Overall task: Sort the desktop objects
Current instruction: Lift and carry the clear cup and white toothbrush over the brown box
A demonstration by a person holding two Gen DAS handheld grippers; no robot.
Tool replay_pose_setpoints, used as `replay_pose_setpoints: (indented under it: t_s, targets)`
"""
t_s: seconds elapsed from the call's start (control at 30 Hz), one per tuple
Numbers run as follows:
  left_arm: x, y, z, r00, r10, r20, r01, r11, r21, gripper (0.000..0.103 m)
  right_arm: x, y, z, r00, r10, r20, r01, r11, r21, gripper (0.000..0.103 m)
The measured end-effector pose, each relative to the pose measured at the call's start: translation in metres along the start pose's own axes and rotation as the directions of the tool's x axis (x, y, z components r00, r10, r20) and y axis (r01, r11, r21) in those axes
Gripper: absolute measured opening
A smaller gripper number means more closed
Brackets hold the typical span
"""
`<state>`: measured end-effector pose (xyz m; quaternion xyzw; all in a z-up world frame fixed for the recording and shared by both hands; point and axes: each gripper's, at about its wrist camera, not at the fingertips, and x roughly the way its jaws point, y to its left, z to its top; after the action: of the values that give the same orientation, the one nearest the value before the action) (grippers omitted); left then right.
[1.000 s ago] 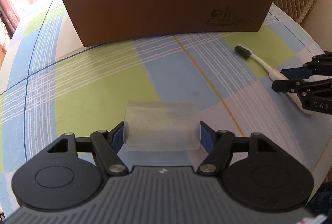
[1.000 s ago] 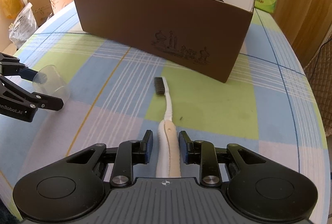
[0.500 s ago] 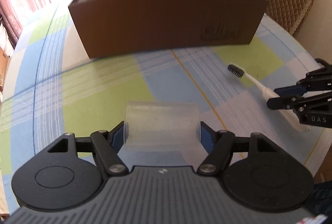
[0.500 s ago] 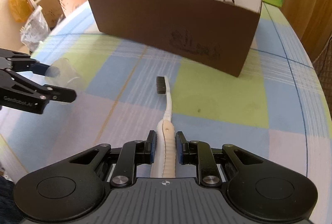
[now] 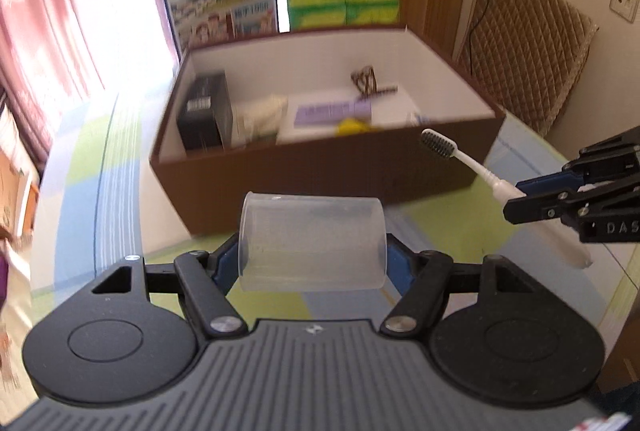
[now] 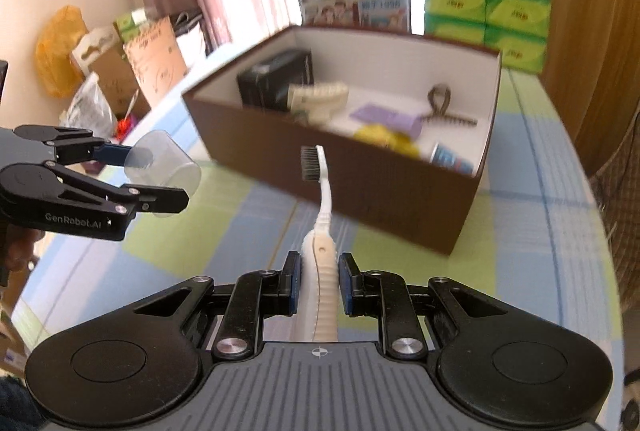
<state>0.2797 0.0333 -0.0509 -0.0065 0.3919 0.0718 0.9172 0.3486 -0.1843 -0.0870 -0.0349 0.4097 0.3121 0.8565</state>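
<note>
toothbrush (image 6: 322, 231) — bristles toward box (image 6: 360, 183), cup (image 5: 312, 243) crosswise

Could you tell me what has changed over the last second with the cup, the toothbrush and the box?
Both claws rose off the tablecloth toward the brown box: the left claw lifted the clear cup, the right claw lifted the toothbrush. The grips are unchanged, the box has not moved, and nothing was released.
</note>
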Motion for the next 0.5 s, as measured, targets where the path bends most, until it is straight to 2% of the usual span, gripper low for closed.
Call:
replay_pose_setpoints:
  t_s: [0.23, 0.5]
  targets:
    - [0.005, 0.008, 0.046, 0.998, 0.0, 0.068, -0.001, 1.0, 0.018, 0.068, -0.01, -0.019, 0.047, 0.998, -0.003, 0.069, 0.003, 1.0, 0.002, 0.017]
    - [0.036, 0.019, 0.101, 0.996, -0.01, 0.086, 0.008, 1.0, 0.025, 0.068, 0.002, -0.038, 0.107, 0.992, -0.004, 0.13, 0.003, 1.0, 0.006, 0.017]
